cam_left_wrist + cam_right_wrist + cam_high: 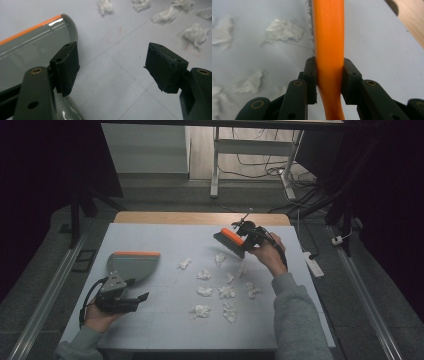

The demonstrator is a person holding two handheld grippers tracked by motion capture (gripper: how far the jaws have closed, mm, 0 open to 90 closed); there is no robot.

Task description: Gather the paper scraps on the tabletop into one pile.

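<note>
A grey dustpan [131, 265] with an orange lip lies on the pale table mat [165, 237] at the left; in the left gripper view the dustpan [32, 42] sits beside the left jaw. My left gripper [142, 296] [112, 67] is open just in front of the pan, with nothing between its jaws. My right gripper [248, 236] [329, 80] is shut on the orange handle of a hand brush [231, 241] [329, 37], held above the mat at the back right, bristles down. Several white paper scraps [205, 291] [195, 33] [283, 31] are scattered over the mat's middle.
The mat covers a wooden table [200, 217] whose far edge shows bare. A white power strip [313, 265] lies on the floor to the right. Metal rails [47, 295] run along both sides, with desk legs and cables [260, 170] beyond.
</note>
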